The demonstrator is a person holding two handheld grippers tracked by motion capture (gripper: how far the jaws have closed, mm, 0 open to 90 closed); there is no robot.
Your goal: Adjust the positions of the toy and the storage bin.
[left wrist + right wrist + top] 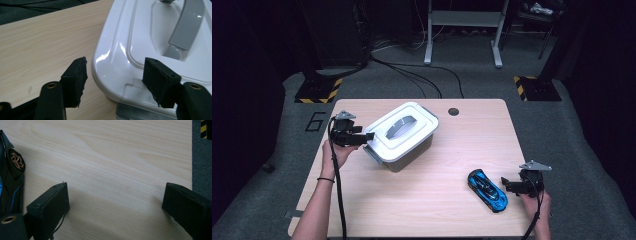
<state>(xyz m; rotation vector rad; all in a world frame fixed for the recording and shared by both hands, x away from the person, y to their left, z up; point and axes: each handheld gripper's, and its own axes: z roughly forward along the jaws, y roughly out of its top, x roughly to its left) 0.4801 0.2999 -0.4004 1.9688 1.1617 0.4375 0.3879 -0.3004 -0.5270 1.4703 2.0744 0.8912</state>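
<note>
here, on the left of the bench [422, 200], the left gripper [368, 136] is held level in the person's left hand [338, 152], its tips at the near-left corner of a grey box [409, 155] with a white lid [402, 131]. in the left gripper view its black fingers [75, 78] stand at a narrow gap, one beside the lid's rounded corner over bare wood, the other over the lid's edge near the latch tab; whether the pads press on the lid i cannot tell, so the grip itself is unsure. the lid sits on the box, its grey handle [186, 25] lying in the recess on top, and the box stands angled on the left half of the bench, toward the far side. a small round hole [453, 111] shows in the bench near the far edge. further right, a blue toy car [487, 190] lies on the near right part of the bench, nose toward the near edge. just right of it, the right gripper [504, 182] is held by the right hand [534, 202], pointing left at the car, close to it but apart. in the right gripper view its fingers [48, 205] are spread wide over bare wood with nothing between them, the car's wheel [17, 161] at the left edge.
</note>
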